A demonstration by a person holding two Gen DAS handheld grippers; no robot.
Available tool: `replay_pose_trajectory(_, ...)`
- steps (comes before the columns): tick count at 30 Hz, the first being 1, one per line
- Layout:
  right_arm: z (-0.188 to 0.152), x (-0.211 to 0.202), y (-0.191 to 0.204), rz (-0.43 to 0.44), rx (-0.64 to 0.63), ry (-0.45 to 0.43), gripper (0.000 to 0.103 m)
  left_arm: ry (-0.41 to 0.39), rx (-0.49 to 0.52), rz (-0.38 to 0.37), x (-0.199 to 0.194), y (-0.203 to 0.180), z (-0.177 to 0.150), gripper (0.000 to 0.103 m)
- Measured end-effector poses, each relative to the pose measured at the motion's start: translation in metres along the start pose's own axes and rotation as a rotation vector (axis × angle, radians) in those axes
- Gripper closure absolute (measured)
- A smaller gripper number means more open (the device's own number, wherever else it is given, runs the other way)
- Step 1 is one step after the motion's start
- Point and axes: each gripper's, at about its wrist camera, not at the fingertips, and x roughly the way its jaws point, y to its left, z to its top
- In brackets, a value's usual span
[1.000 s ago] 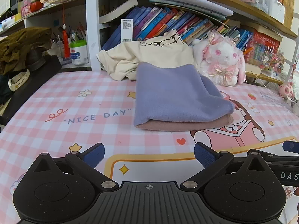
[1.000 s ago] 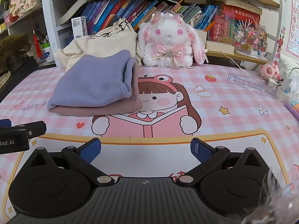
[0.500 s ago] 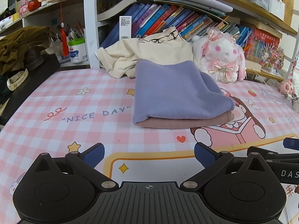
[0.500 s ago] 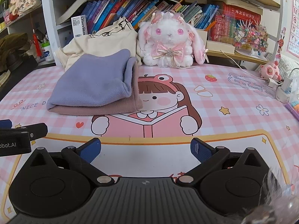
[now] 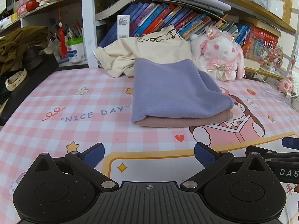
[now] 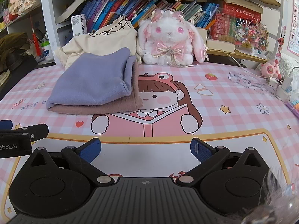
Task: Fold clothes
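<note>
A folded lavender garment (image 5: 173, 91) lies on top of a folded dusty-pink garment (image 5: 186, 121) on the pink checked table mat; both show in the right wrist view too, lavender (image 6: 93, 82) over pink (image 6: 104, 108). An unfolded cream shirt (image 5: 149, 50) is heaped behind them against the bookshelf, also seen in the right wrist view (image 6: 101, 41). My left gripper (image 5: 149, 154) is open and empty, low over the mat in front of the stack. My right gripper (image 6: 145, 150) is open and empty, to the right of the left one.
A white and pink plush rabbit (image 6: 168, 41) sits at the back by the bookshelf (image 5: 168, 18). A pen cup (image 5: 75, 50) and dark clothes (image 5: 20, 44) are at the far left. Chargers and cables (image 6: 280, 82) lie at the right edge. The left gripper's side (image 6: 20, 138) shows in the right view.
Both grippers have stayed open and nearly still. The left view has drifted slightly, so the folded stack sits a little lower and nearer the centre.
</note>
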Motion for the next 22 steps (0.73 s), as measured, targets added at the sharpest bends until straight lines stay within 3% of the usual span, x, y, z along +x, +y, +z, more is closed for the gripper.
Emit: replay_pose_trajectory(22,-0.0011,0.0032,-0.0007,0.006,0.008,0.023,0.000,0.019,0.000,0.001,0.0017,0.0004,-0.0010,0.000)
